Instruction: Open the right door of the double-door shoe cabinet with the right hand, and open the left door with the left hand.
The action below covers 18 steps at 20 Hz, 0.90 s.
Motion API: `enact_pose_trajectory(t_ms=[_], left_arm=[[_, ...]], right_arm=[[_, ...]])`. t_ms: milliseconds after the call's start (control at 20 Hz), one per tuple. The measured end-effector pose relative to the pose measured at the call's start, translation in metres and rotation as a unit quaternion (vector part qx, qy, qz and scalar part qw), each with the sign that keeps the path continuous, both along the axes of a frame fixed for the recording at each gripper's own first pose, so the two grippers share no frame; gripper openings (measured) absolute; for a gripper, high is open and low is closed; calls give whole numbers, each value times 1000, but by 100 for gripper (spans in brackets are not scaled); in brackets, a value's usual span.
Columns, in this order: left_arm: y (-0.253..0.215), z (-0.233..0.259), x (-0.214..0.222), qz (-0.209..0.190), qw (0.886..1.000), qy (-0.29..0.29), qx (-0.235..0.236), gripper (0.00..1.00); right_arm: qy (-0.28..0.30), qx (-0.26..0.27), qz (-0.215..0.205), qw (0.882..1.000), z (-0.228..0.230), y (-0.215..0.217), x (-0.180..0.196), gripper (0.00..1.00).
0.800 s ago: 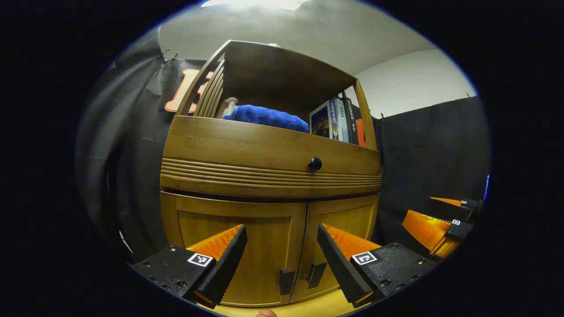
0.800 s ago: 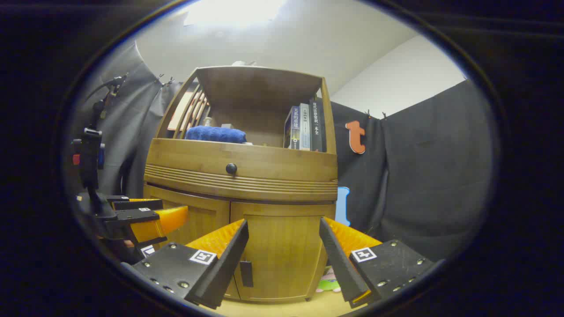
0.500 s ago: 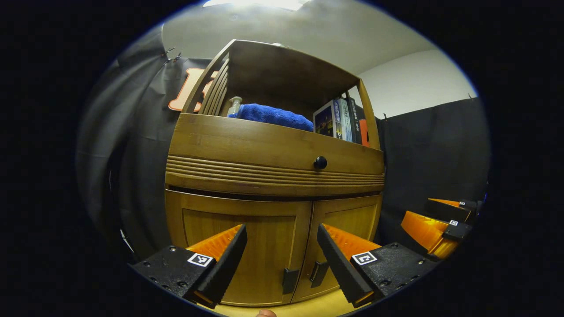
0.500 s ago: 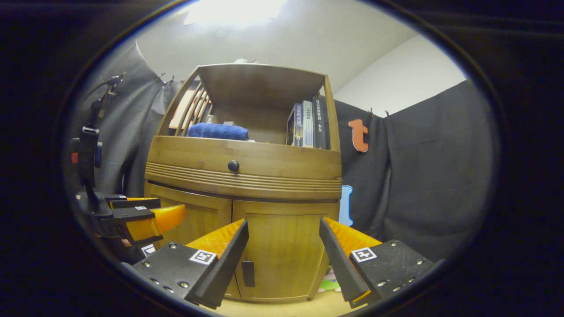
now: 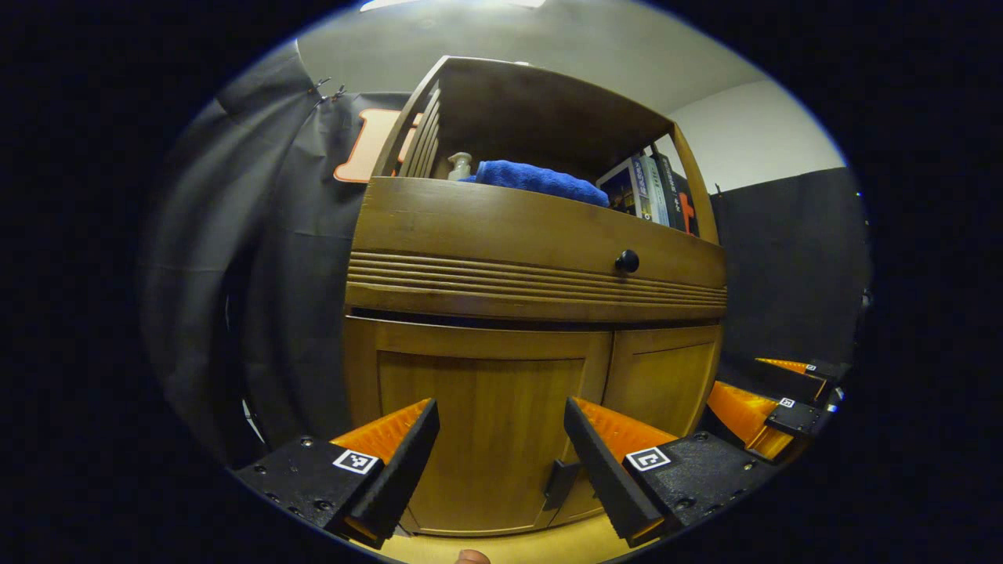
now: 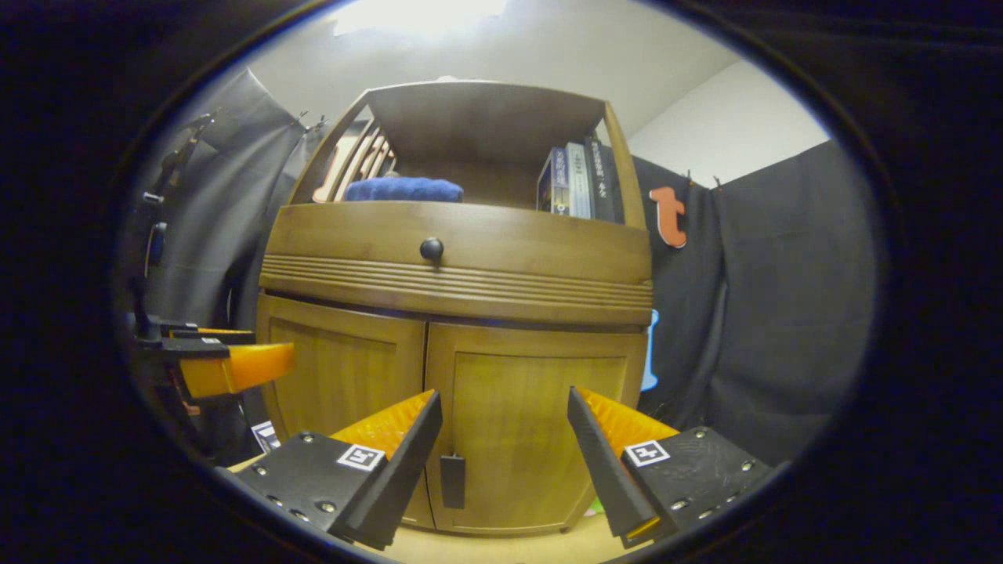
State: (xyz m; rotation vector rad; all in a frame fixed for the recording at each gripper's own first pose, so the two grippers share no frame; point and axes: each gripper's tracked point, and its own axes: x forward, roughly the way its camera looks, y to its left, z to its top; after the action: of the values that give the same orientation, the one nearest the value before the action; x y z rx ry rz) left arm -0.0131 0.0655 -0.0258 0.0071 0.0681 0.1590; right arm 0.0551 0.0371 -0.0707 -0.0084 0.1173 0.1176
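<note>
The shoe cabinet (image 6: 458, 313) stands on a pale floor (image 6: 501, 548), both lower doors closed. In the right gripper view, the right tongs (image 6: 505, 439) are spread open with nothing between them, facing the right door (image 6: 537, 439), whose dark handle (image 6: 452, 481) sits near the centre seam. In the left gripper view, the left tongs (image 5: 501, 442) are likewise open and empty before the left door (image 5: 478, 439); its handle (image 5: 559, 483) shows beside the right finger. A blue towel (image 6: 403, 189) and books (image 6: 576, 180) sit on the upper shelf above the drawer knob (image 6: 431, 249).
</note>
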Motion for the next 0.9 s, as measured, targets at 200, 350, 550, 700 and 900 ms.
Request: enact_pose_trajectory(t_ms=[200,350,550,700,900], left_arm=[[28,5,-4,36,999,-10,15,99],[47,11,-6,59,998,-18,29,99],[67,11,-11,86,995,-21,39,99],[77,7,-12,100,994,-17,37,99],[80,-1,-9,106,994,-10,24,99]], right_arm=[[34,13,34,999,-33,29,25,96],[63,8,46,997,-64,50,40,96],[95,-6,55,994,-99,57,51,94],[122,-8,60,991,-120,62,53,93],[140,-20,66,988,-139,69,56,73]])
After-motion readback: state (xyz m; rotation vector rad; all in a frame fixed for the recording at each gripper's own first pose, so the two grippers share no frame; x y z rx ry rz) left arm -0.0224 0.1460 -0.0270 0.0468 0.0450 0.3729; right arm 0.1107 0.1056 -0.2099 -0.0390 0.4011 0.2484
